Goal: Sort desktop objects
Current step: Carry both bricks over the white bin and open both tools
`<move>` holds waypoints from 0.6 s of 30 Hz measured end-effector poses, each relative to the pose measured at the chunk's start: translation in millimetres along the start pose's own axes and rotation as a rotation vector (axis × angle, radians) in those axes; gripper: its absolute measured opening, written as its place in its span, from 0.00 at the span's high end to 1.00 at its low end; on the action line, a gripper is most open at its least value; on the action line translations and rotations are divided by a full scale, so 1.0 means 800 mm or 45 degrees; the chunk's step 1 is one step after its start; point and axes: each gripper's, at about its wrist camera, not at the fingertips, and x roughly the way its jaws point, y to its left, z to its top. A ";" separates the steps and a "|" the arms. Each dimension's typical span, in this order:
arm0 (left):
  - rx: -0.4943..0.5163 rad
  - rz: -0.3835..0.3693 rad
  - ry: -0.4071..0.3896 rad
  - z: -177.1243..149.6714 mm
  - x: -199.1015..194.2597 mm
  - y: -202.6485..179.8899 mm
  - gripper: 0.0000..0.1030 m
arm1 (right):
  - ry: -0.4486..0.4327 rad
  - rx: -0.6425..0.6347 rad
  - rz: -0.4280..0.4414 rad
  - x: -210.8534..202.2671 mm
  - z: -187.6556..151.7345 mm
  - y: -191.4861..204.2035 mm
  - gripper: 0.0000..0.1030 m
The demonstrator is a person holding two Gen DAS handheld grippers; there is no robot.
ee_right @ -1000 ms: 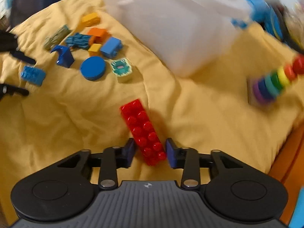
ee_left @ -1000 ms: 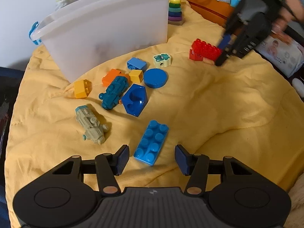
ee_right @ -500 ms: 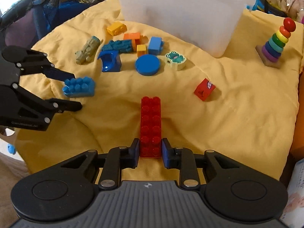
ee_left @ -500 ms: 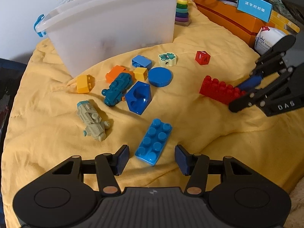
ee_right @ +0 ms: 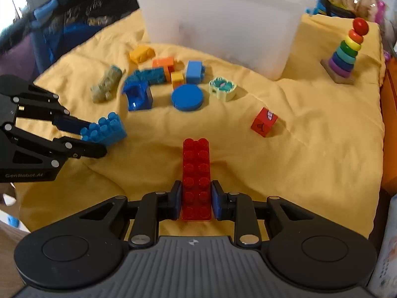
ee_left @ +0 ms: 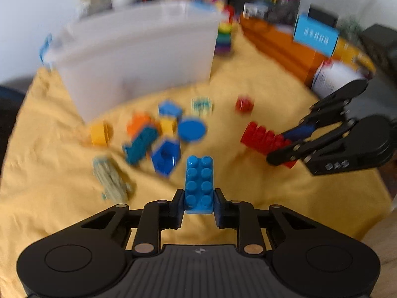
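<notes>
2 close wrist views angled down, both showing yellow cloth [ee_left: 248, 186], white bin [ee_right: 223, 24]

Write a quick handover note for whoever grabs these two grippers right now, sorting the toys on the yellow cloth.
Left gripper: jaws closing on the blue brick, pads at its sides.
Right gripper: jaws closing on the red brick, pads at its sides.
White bin stands behind the toys on the yellow cloth.
Done: both bricks gripped; neither binned.
Left: the loose cluster around the blue disc, the red cube, the frog block.
</notes>
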 end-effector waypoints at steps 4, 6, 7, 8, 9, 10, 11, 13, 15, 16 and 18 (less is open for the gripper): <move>0.006 0.011 -0.143 0.044 -0.041 0.006 0.74 | -0.087 -0.037 -0.042 -0.027 0.022 0.000 0.74; -0.010 0.021 -0.223 0.073 -0.063 0.016 0.74 | -0.158 -0.047 -0.064 -0.045 0.040 -0.001 0.74; -0.010 0.036 -0.263 0.085 -0.072 0.021 0.74 | -0.192 -0.058 -0.072 -0.054 0.049 -0.002 0.74; -0.006 0.049 -0.301 0.099 -0.081 0.027 0.73 | -0.237 -0.069 -0.085 -0.064 0.061 -0.003 0.74; -0.001 0.067 -0.334 0.113 -0.088 0.035 0.73 | -0.275 -0.078 -0.098 -0.072 0.071 -0.005 0.74; 0.008 0.095 -0.367 0.126 -0.093 0.043 0.74 | -0.311 -0.087 -0.109 -0.081 0.084 -0.007 0.74; 0.021 0.122 -0.386 0.138 -0.094 0.049 0.73 | -0.347 -0.091 -0.120 -0.088 0.095 -0.009 0.74; 0.050 0.177 -0.413 0.159 -0.093 0.063 0.73 | -0.416 -0.101 -0.148 -0.099 0.122 -0.014 0.74; 0.081 0.244 -0.429 0.179 -0.081 0.079 0.73 | -0.468 -0.112 -0.181 -0.106 0.147 -0.018 0.74; 0.076 0.266 -0.416 0.189 -0.071 0.089 0.73 | -0.492 -0.116 -0.200 -0.107 0.160 -0.020 0.74; 0.028 0.270 -0.399 0.202 -0.057 0.104 0.73 | -0.521 -0.117 -0.228 -0.103 0.184 -0.023 0.74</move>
